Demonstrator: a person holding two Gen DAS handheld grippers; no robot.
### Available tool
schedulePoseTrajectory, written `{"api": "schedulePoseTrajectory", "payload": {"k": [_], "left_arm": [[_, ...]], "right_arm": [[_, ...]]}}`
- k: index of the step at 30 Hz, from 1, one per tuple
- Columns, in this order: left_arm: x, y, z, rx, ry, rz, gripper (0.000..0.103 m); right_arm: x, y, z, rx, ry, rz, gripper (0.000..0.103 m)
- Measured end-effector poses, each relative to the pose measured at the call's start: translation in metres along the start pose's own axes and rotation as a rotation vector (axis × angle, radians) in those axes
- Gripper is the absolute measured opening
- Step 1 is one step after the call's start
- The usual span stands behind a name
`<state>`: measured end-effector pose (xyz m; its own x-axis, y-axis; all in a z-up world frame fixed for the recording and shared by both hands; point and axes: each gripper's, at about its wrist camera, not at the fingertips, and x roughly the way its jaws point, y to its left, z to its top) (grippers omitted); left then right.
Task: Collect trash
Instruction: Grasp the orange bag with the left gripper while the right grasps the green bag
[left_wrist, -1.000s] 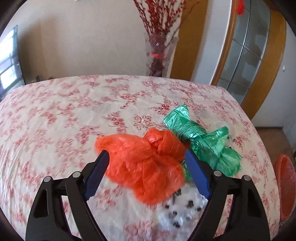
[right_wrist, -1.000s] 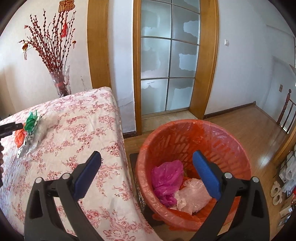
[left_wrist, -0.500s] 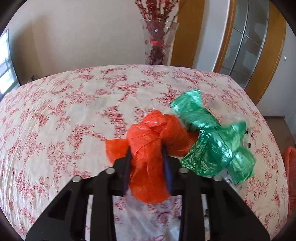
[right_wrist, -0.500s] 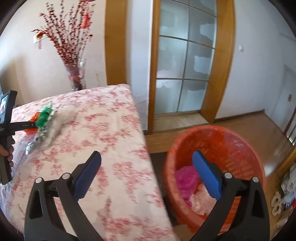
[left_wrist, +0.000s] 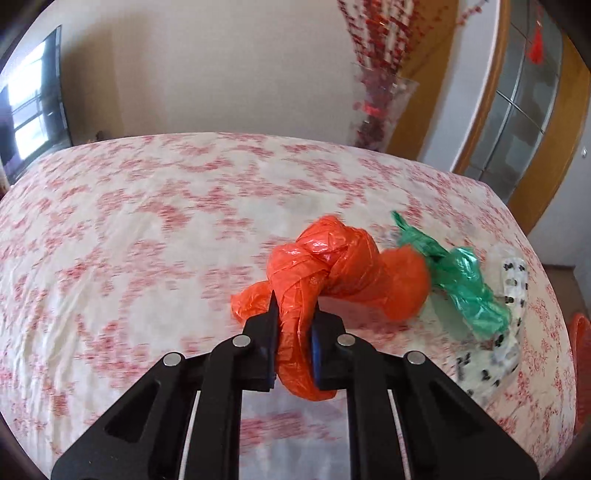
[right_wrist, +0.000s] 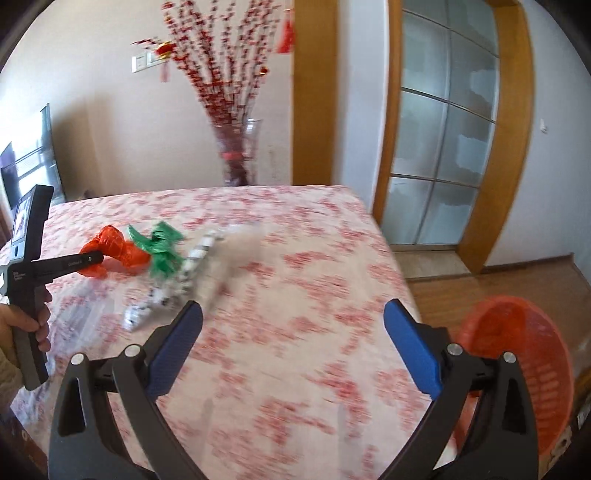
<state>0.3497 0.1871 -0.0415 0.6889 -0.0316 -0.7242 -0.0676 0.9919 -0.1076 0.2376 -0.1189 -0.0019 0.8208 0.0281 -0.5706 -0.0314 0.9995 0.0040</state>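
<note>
Left gripper (left_wrist: 293, 325): clenched on the orange bag (left_wrist: 332, 273), pinching its near twisted end above the counter (left_wrist: 129, 229).
Green bag (left_wrist: 465, 284): just right of the orange one.
Right gripper (right_wrist: 291, 332): released, empty, over the counter.
Orange basket (right_wrist: 517, 354): on the floor, right.

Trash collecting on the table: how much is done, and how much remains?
Done: nothing visible; the orange basket's inside is hidden. In hand: the left gripper is shut on the orange bag. Left: the green bag and the spotted clear bag lie on the table; the right gripper is open, empty.
</note>
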Motion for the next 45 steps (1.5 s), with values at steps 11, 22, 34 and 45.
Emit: {"api": "schedulePoseTrajectory", "payload": {"k": [11, 22, 34, 45], "left_arm": [[-0.031, 0.053, -0.003, -0.048, -0.051, 0.045, 0.013], [-0.045, 0.089, -0.006, -0.09, -0.07, 0.061, 0.013], [-0.054, 0.091, -0.008, -0.105, -0.071, 0.062, 0.013], [-0.08, 0.029, -0.001, -0.027, -0.116, -0.009, 0.013]], "right_arm": [[0.048, 0.064, 0.028, 0.012, 0.076, 0.159, 0.053], [0.126, 0.147, 0.056, -0.032, 0.205, 0.242, 0.039], [0.124, 0.146, 0.044, -0.047, 0.256, 0.26, 0.012], [0.038, 0.053, 0.06, 0.056, 0.075, 0.188, 0.012]]}}
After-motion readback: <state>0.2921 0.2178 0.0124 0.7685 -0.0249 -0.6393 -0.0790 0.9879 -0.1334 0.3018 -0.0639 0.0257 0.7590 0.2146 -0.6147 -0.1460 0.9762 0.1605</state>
